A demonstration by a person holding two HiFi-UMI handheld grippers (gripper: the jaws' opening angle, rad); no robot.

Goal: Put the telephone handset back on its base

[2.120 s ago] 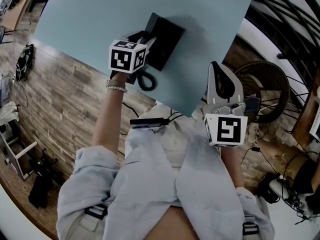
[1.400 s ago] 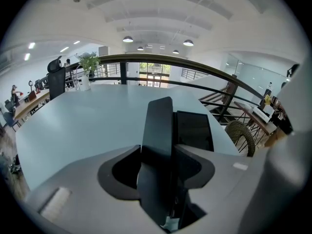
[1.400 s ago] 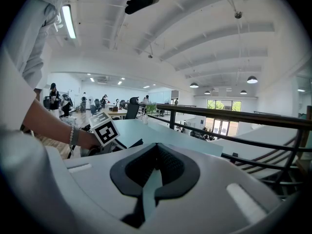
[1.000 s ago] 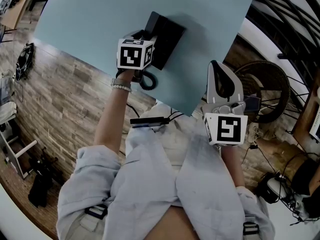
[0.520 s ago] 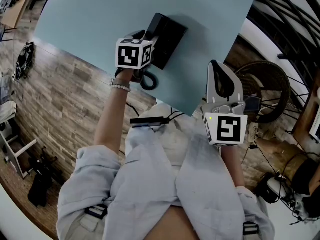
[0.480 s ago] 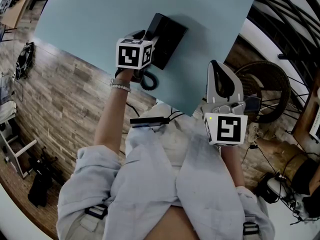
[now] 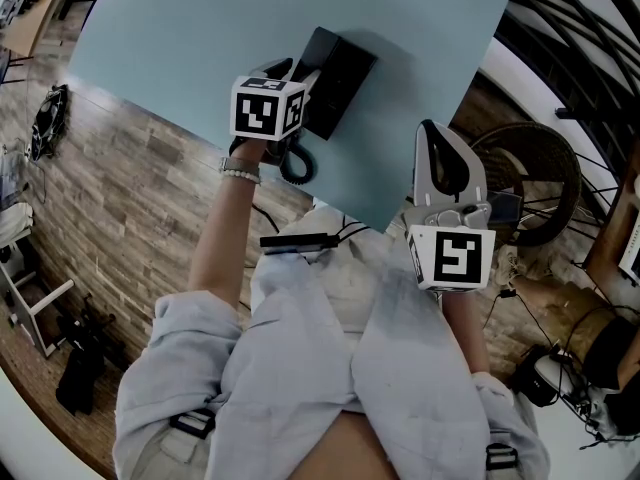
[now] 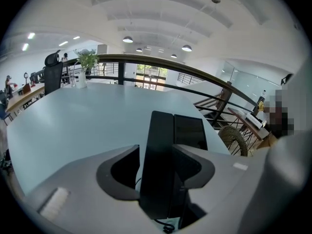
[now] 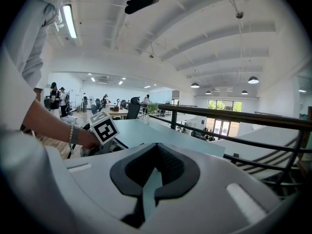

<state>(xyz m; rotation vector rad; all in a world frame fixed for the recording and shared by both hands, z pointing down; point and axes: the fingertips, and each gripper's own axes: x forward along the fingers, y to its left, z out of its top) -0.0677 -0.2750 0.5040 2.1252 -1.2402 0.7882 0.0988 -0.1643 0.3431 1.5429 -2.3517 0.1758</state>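
Observation:
The black telephone handset (image 7: 316,52) is clamped between the jaws of my left gripper (image 7: 291,76), which is shut on it. In the left gripper view the handset (image 8: 161,155) runs straight away from the left gripper (image 8: 163,175), along the left side of the black base (image 8: 190,130). The base (image 7: 347,76) sits near the middle of the pale blue table (image 7: 190,38). I cannot tell whether the handset touches the base. The coiled cord (image 7: 294,161) hangs near the table's edge. My right gripper (image 7: 437,140) is off the table's right corner, shut and empty, and its own view shows the right gripper (image 9: 155,172) holding nothing.
A wooden floor (image 7: 120,198) lies beyond the table's near edge. A wicker basket (image 7: 540,173) and cables sit at the right beside a railing (image 7: 570,38). The railing (image 8: 195,65) also runs behind the table. Desks and people (image 9: 56,99) stand far off.
My left gripper has carried the handset a little forward and up the picture, closer along the base. The right gripper has stayed still.

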